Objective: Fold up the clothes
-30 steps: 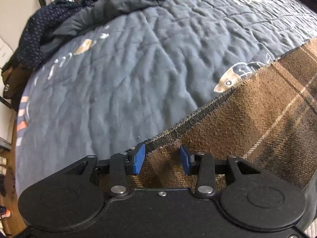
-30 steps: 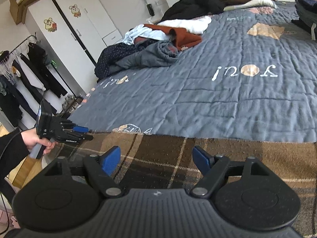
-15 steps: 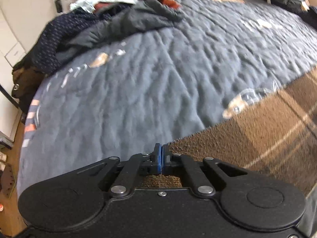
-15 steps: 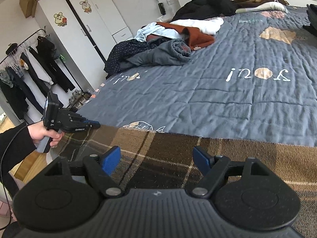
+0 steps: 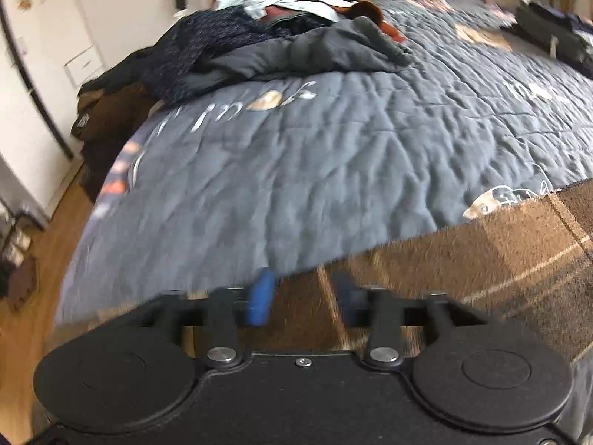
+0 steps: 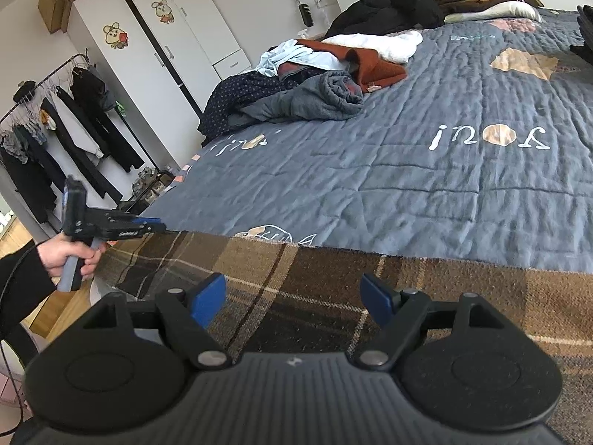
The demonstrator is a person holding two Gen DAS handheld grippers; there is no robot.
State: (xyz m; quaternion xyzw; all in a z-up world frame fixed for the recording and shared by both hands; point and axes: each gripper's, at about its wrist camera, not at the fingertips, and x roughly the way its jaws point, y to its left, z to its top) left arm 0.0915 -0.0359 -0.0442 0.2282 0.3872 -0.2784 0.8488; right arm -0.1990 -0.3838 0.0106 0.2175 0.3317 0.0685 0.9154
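Both grippers, left (image 5: 302, 296) and right (image 6: 292, 298), gape over plaid cloth (image 6: 333, 289), seemingly gripping nothing.

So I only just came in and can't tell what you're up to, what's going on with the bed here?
A person is folding laundry with handheld tongs, one pair in each hand. A brown plaid garment lies spread along the near edge of the grey quilt. The left tongs sit at its corner, fingers apart, the picture blurred. The right tongs hover wide open above the cloth, gripping nothing. More unfolded clothes are heaped further up the bed.
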